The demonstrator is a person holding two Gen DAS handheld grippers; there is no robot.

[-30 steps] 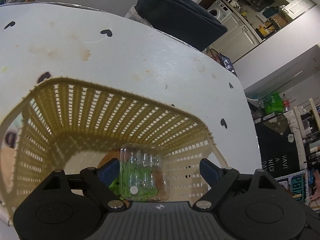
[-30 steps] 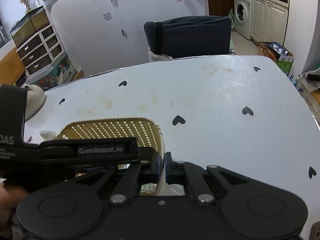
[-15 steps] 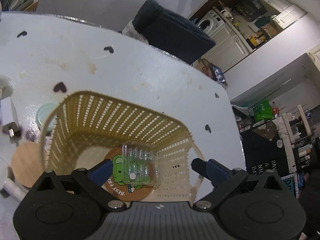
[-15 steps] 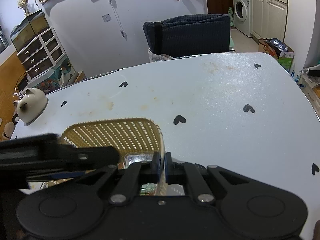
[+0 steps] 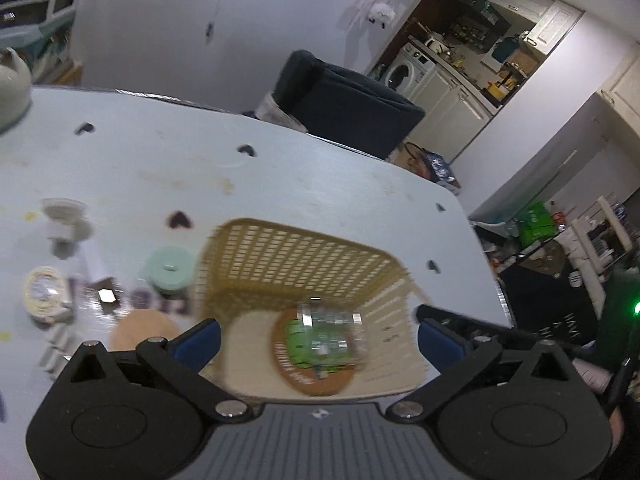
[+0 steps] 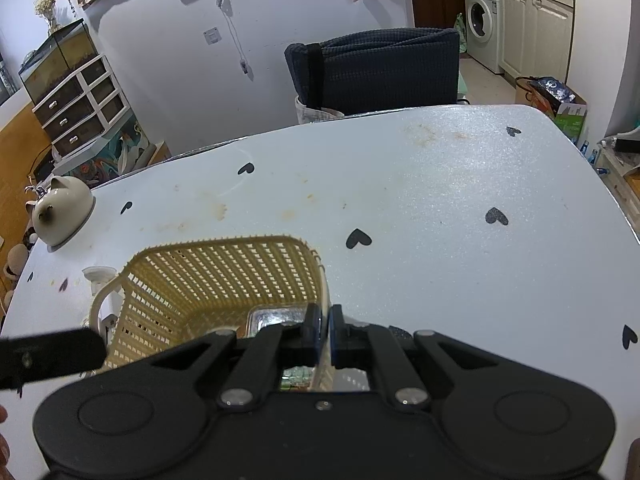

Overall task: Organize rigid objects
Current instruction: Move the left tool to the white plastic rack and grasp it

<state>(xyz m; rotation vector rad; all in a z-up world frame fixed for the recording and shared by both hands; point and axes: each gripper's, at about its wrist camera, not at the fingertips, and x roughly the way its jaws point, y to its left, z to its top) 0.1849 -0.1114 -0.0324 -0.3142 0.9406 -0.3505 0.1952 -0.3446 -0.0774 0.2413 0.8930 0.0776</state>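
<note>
White table (image 6: 440, 208) with black heart marks, yellow lattice basket (image 5: 304, 256) near its front edge. Clear plastic box (image 5: 328, 332) lies on a round coaster inside the basket; left gripper (image 5: 318, 336) above it, jaws opening wide, empty. Right gripper (image 6: 325, 334) pinched on the basket's right rim; loose items, mint lid (image 5: 170, 270) included, sit left of the basket, nearer the left hand.

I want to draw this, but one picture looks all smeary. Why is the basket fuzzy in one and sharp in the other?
Left wrist view: the basket, the clear box in it and the small things beside it are smeared by motion blur, and the room looks dim. Right wrist view: sharp and brighter, with shiny glare on the table. Both views bend straight edges, fisheye style.
</note>
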